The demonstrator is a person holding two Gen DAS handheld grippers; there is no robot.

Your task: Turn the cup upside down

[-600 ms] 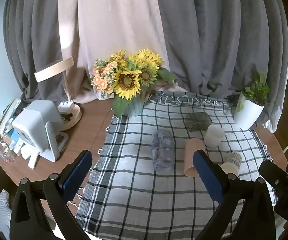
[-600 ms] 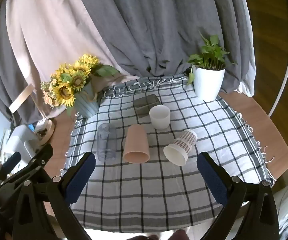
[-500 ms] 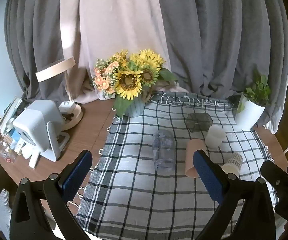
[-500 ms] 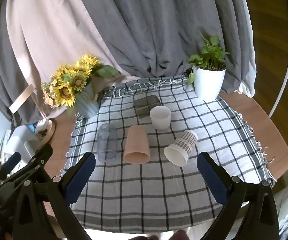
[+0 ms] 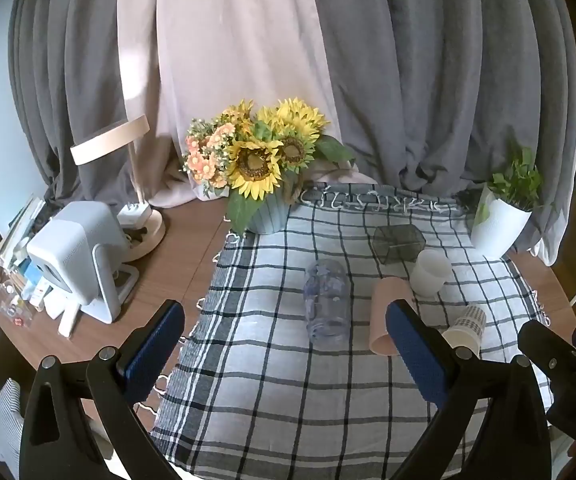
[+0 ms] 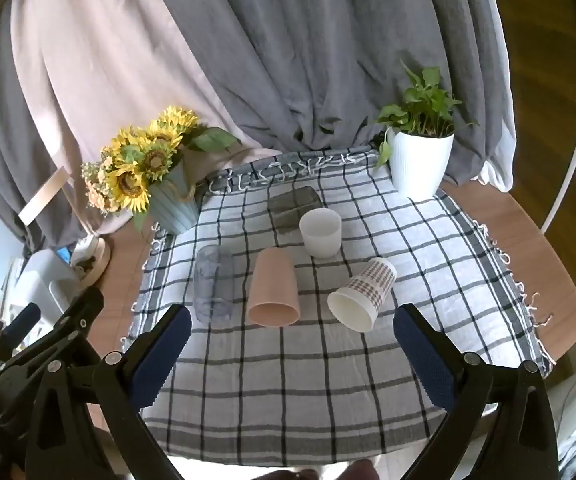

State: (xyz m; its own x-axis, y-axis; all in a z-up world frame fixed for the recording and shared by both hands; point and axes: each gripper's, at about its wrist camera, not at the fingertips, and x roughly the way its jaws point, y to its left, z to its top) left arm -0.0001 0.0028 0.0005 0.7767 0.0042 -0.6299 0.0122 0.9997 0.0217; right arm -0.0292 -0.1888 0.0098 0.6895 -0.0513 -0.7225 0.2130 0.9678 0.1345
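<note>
On cloth (image 6: 288, 380), cups unmoved, as before.

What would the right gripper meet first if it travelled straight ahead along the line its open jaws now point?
Probably the pink cup lying on its side on the checked cloth; it sits nearest the centre line of the right gripper. The paper cup lies slightly right. Depth is uncertain.

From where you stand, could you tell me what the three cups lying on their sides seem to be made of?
The clear cup looks like transparent plastic, perhaps glass: the plaid shows through it. The pink cup looks like matte plastic, opaque and even in colour, though ceramic is possible. The checked cup seems to be paper: a printed pattern outside and a plain white inside.
</note>
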